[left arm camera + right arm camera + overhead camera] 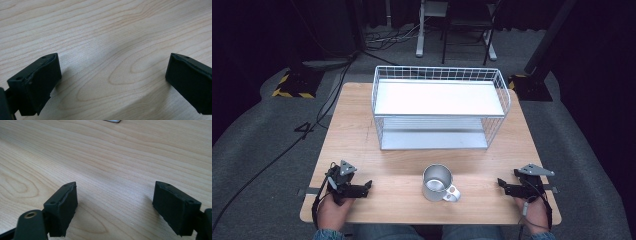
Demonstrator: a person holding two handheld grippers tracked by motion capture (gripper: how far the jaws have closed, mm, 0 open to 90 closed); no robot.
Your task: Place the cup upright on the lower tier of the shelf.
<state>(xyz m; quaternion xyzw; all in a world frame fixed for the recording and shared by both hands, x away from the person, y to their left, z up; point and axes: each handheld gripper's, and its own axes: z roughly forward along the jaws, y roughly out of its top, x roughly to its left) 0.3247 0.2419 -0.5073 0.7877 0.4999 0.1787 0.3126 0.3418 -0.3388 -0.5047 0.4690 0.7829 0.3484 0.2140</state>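
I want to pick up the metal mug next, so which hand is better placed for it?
Right, probably. The mug stands between both tongs, but its handle points toward the right tongs, which are open with nothing between them. The left tongs face its plain side.

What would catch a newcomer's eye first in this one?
Probably the white wire basket rack with its two shelves, standing at the far middle of the wooden table. Next comes the shiny metal mug, upright near the front edge with its handle toward the right. The left claw and right claw rest at either side of the mug, both open with nothing between their jaws.
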